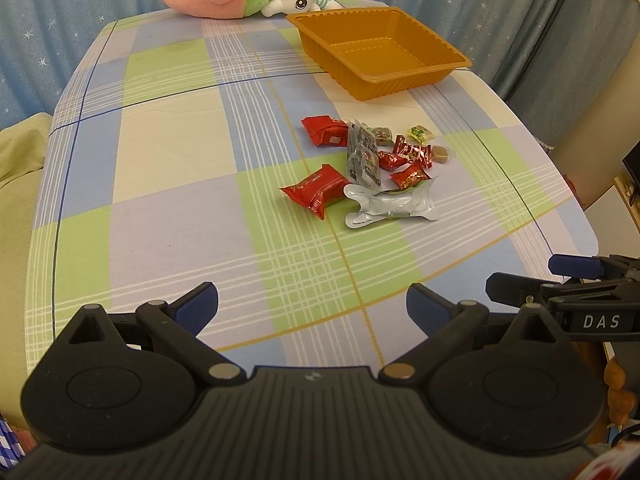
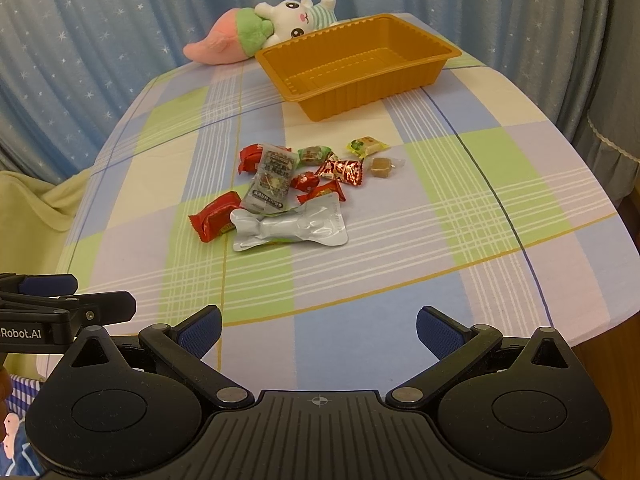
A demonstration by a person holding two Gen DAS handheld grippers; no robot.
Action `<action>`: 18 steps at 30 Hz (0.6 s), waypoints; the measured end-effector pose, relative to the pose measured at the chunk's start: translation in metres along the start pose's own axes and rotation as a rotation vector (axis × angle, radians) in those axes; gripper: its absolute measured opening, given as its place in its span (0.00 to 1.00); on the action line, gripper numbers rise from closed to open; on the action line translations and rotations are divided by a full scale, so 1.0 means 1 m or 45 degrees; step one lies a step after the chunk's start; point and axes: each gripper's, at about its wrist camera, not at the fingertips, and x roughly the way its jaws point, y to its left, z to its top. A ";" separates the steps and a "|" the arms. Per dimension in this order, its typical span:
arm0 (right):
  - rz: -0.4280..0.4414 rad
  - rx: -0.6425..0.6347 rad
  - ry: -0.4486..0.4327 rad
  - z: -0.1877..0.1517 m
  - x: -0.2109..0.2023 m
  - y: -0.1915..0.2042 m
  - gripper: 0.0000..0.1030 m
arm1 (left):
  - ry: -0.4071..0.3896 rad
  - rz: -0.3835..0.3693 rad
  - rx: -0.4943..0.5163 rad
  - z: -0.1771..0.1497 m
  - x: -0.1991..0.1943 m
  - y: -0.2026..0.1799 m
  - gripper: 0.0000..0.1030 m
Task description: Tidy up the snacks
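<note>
Snacks (image 2: pixel 288 192) lie in a loose heap near the middle of the table (image 2: pixel 460 208), on its checked cloth, and none has gone into the tray (image 2: pixel 320 110) yet. By my reading the job stands at its very start: sorting has not begun and both tools hang back at the near edge, well apart from the heap.

The tray sits at the far side of the table, beyond the snacks, and its floor shows bare; nothing is in it. Behind it lies a plush toy (image 2: pixel 276 26), touching or nearly touching the far rim.

The heap holds two red packs (image 1: pixel 316 192) on its left side, a silver pouch (image 2: pixel 292 228) nearest the tools, a grey sachet (image 2: pixel 272 178) leaning over the pile, several small red sweets (image 2: pixel 340 170), a green-yellow sweet (image 2: pixel 366 146) and a brown cube (image 2: pixel 380 168) at the right fringe.

The left gripper (image 1: pixel 312 304) has its fingers spread wide with nothing between them; the right gripper (image 2: pixel 318 326) is likewise spread and empty.

The next move probably calls for one tool to reach forward to an outlying piece, perhaps the silver pouch or a red pack, since these lie clear of the tangle. Flat foil will likely want a low approach and a pinch on a raised edge, then a carry over the heap to the tray
</note>
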 end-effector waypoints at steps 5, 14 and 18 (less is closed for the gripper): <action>-0.001 0.000 0.000 0.000 0.000 0.001 1.00 | 0.001 -0.001 -0.001 0.000 0.000 0.000 0.97; -0.001 0.000 0.000 0.000 0.000 0.001 1.00 | 0.001 -0.001 0.000 0.000 0.000 0.000 0.97; -0.001 -0.001 -0.001 0.000 -0.001 0.001 1.00 | 0.001 0.000 -0.001 0.000 0.000 0.000 0.97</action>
